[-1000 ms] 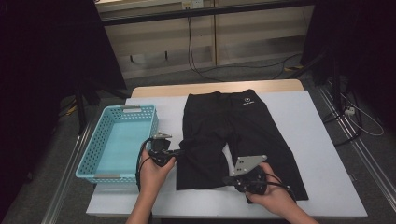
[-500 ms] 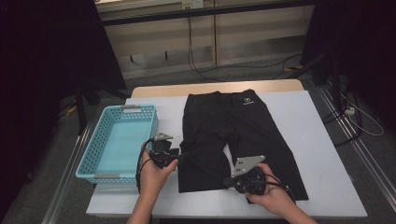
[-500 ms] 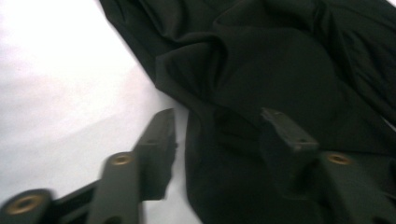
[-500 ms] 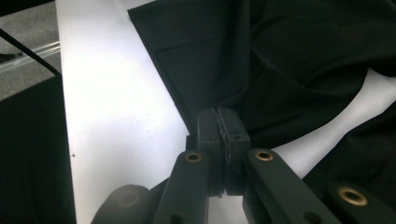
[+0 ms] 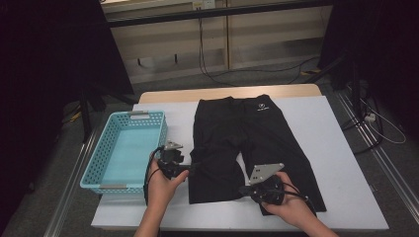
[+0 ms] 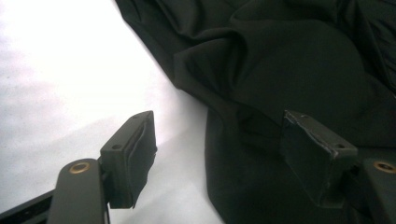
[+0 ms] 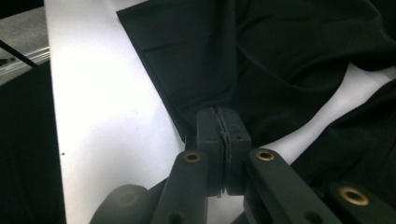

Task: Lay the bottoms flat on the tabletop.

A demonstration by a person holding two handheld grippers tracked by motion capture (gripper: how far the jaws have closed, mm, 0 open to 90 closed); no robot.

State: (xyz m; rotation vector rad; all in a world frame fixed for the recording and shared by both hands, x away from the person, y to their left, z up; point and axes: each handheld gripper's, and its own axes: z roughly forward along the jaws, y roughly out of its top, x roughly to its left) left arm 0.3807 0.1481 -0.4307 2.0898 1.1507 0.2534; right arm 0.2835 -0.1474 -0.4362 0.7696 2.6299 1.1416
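Observation:
Black shorts (image 5: pixel 247 133) lie flat on the white table (image 5: pixel 336 148), waistband at the far side, legs toward me. My left gripper (image 5: pixel 190 167) sits at the outer edge of the left leg. Its jaws have just been opening and now stand open (image 6: pixel 219 126); the fabric edge (image 6: pixel 219 154) lies loose between them, one pad over bare table, the other over cloth. My right gripper (image 5: pixel 243 189) is at the near hem between the legs. In the right gripper view it is shut (image 7: pixel 217 112) on the shorts' edge (image 7: pixel 187 60).
A light blue plastic basket (image 5: pixel 126 148), with nothing in it, stands at the table's left edge, close beside my left hand. Bare white table runs along the right side. Cables lie on the floor beyond the table.
In the high view both hands have kept their places and the shorts lie much as before.

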